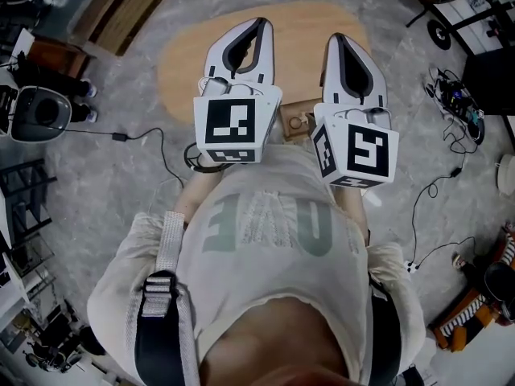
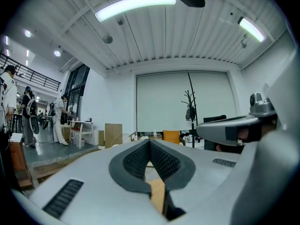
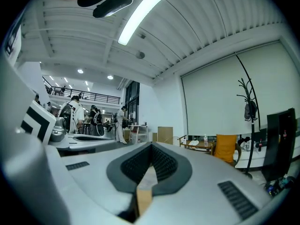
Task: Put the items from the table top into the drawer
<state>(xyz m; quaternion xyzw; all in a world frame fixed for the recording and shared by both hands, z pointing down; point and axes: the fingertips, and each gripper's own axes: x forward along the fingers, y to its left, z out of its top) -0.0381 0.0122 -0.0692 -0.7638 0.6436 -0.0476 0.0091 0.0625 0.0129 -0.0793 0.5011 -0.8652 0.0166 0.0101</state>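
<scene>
Grey mottled floor, pale oval wooden table top (image 1: 185, 71) far below; both tongs held high and empty.
White left gripper (image 1: 259, 24) and white right gripper (image 1: 338, 39) point level, each with its jaws pressed together on nothing. A small wooden drawer front with a round knob (image 1: 298, 122) peeks between them; no loose items show. Lowered from here, the grippers would likely knock the half-hidden drawer.
</scene>
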